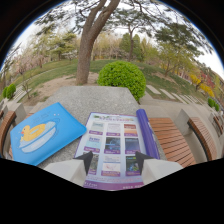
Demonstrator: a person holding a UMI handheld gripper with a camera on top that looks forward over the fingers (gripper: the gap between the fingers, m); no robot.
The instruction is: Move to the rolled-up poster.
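Lying on a grey stone table (95, 100): blue bag with duck print (44, 132); flat printed sheet (114, 150); purple rolled-up poster (147, 132), touching the sheet's far side edge, just ahead of one finger. Gripper (114, 161) fingers spread apart over the sheet's near end, holding nothing. Beyond: round bush (122, 76), tree trunk (86, 50), wooden bench (172, 142).

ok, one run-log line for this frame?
stage: approach | target: rolled-up poster beyond right finger, on stone table | fingers: open, over flat poster sheet | held: nothing
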